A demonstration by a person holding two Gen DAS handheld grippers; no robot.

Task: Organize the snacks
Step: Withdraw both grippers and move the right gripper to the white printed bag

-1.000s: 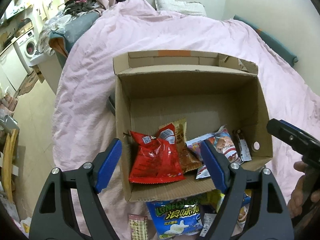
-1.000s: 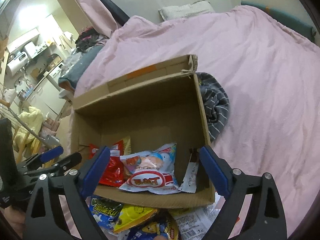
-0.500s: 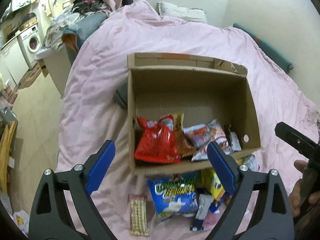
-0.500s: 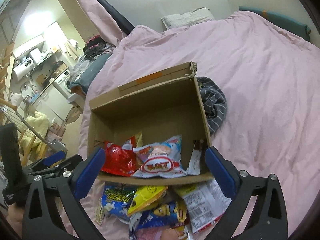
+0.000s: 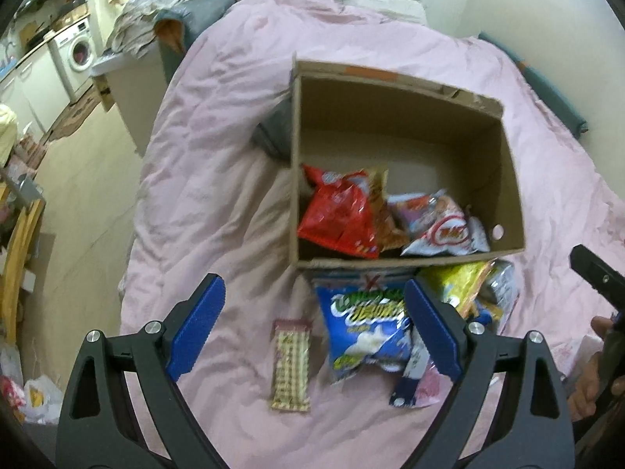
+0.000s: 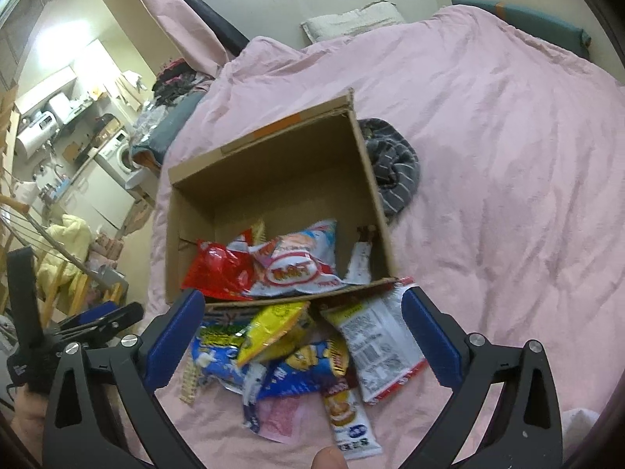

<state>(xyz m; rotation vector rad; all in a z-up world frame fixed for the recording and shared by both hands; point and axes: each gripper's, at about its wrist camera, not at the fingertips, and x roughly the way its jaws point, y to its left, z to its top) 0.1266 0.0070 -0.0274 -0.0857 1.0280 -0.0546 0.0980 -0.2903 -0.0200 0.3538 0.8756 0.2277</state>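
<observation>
An open cardboard box (image 5: 508,179) (image 6: 371,179) lies on a pink bedspread. Inside are a red snack bag (image 5: 338,215) (image 6: 218,269), a white and red bag (image 5: 445,226) (image 6: 297,265) and others. Loose snacks lie in front of it: a blue bag (image 5: 367,328) (image 6: 211,355), a yellow bag (image 5: 453,285) (image 6: 269,328), a wafer pack (image 5: 291,363) and a white packet (image 6: 375,348). My left gripper (image 5: 312,332) is open and empty above the pile. My right gripper (image 6: 300,340) is open and empty above it too.
A grey striped cloth (image 6: 390,168) lies beside the box's right wall. The bed's left edge drops to the floor (image 5: 78,195). A washing machine (image 5: 78,51) and cabinets stand beyond. A pillow (image 6: 351,19) lies at the bed's head by the wall.
Both grippers have pulled back and up from the box. The pile of loose snacks in front of the box has come fully into view. Both stay open.
</observation>
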